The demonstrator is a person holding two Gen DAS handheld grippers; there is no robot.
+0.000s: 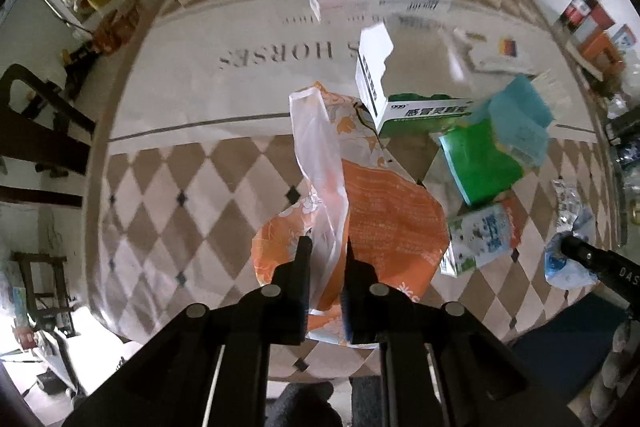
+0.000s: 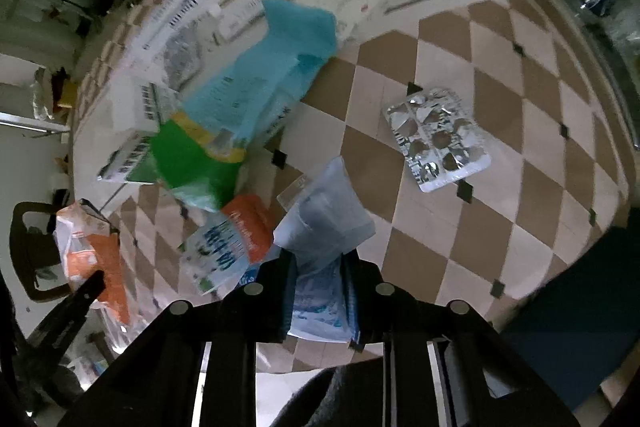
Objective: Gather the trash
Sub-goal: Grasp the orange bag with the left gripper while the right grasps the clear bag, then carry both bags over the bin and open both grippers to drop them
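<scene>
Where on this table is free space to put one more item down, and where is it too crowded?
Free: the checkered cloth right of the foil blister pack, and the checkered patch left of the orange bag. Crowded: the pile of the green packet, blue packet and white boxes.

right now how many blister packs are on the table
1 in view: a silver blister pack lies flat on the checked cloth, apart from the pile of boxes and wrappers. Others may hide under that pile.
</scene>
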